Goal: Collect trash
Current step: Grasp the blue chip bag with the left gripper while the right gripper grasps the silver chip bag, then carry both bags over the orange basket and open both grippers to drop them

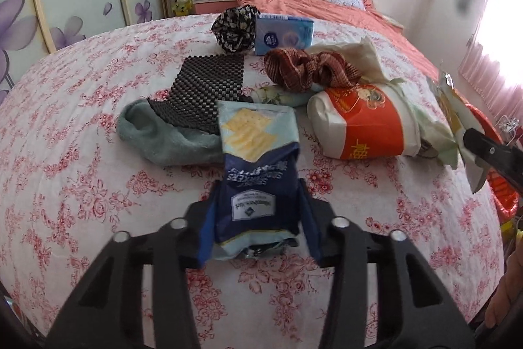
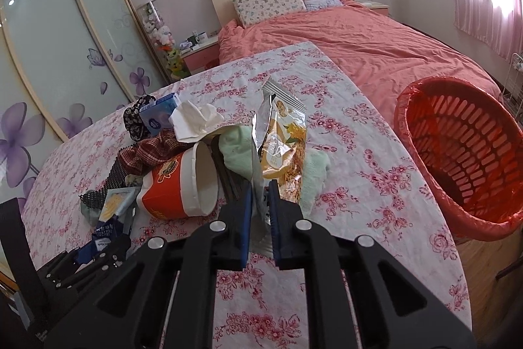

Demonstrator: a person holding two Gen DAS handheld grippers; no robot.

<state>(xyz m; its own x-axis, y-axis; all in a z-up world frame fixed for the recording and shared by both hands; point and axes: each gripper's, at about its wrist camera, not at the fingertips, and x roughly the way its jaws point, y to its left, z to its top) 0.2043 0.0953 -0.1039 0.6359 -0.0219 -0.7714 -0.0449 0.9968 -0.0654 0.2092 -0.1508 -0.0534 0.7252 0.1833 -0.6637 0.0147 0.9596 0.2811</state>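
Note:
My left gripper (image 1: 258, 211) is shut on a blue cracker wrapper (image 1: 258, 159) and holds it just above the floral tablecloth; the wrapper also shows in the right wrist view (image 2: 109, 215). My right gripper (image 2: 261, 211) is shut on a yellow and silver snack bag (image 2: 281, 133), held upright above the table. A red and white instant-noodle cup (image 1: 362, 123) lies on its side beside a crumpled white tissue (image 2: 196, 120). A red trash basket (image 2: 464, 152) with a red liner stands past the table's right edge.
On the table (image 1: 81, 152) lie a green towel (image 1: 163, 139), a black mesh mat (image 1: 209, 87), a brown striped cloth (image 1: 304, 71), a black patterned cloth (image 1: 235, 28), a blue tissue pack (image 1: 284, 35) and a pale green cloth (image 2: 310, 172). A pink bed (image 2: 359, 44) stands behind.

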